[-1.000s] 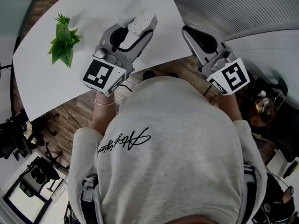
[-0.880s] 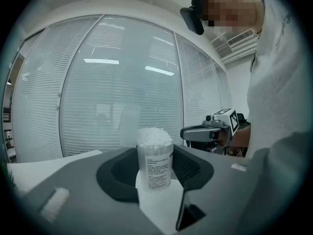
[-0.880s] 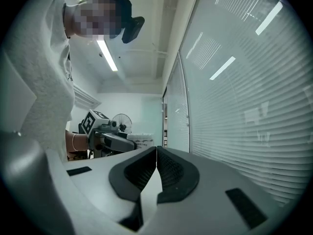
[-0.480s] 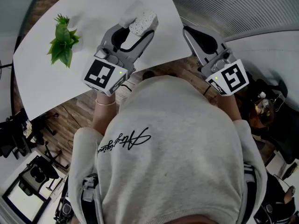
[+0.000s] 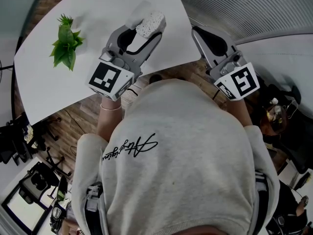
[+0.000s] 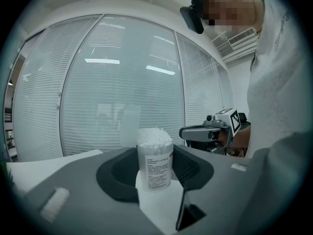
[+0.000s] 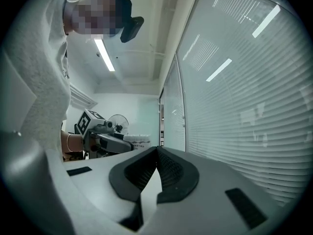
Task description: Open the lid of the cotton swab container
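Here, container (image 6: 154, 164): clear labelled plastic cylinder, white swab tips exposed, lid (image 6: 125, 126) flipped up
left gripper (image 6: 155, 180): pinches container
right gripper (image 7: 156, 153): pressed together, empty

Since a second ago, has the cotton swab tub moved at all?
No. The cotton swab container keeps the same place relative to the green plant.

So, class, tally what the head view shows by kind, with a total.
grippers: 2 (left gripper, right gripper)
cotton swab container: 1
plant: 1
table: 1
total: 5
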`<state>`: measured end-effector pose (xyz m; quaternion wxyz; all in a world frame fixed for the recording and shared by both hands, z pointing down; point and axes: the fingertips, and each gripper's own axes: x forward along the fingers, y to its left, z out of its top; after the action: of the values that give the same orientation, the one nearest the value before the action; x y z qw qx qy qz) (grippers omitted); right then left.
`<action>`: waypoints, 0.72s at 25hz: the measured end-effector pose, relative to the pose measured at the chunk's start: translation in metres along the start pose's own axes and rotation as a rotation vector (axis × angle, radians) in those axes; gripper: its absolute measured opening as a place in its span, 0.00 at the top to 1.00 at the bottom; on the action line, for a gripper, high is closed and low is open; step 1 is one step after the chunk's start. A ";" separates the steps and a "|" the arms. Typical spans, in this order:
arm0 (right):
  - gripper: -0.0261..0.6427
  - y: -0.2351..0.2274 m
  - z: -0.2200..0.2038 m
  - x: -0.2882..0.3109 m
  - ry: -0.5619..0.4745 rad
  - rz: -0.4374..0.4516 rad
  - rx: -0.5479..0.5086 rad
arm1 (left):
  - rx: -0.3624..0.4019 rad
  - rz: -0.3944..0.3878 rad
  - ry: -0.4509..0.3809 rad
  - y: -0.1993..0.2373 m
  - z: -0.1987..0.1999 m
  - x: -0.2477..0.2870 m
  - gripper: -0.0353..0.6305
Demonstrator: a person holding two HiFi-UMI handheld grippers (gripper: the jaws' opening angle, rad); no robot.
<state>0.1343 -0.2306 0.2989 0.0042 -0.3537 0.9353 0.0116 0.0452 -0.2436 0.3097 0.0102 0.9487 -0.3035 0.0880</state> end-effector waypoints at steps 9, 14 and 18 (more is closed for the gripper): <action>0.96 -0.004 0.001 0.005 0.001 -0.015 -0.004 | -0.008 0.009 -0.005 0.006 -0.001 -0.001 0.66; 0.96 -0.011 0.003 0.002 -0.013 -0.048 0.017 | -0.004 0.013 0.000 0.007 -0.003 -0.001 0.66; 0.96 -0.011 0.004 0.002 -0.013 -0.047 0.026 | -0.006 0.007 0.000 0.007 -0.003 -0.001 0.66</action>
<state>0.1399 -0.2398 0.2952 0.0149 -0.3756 0.9267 0.0017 0.0400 -0.2486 0.3120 0.0126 0.9476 -0.3070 0.0872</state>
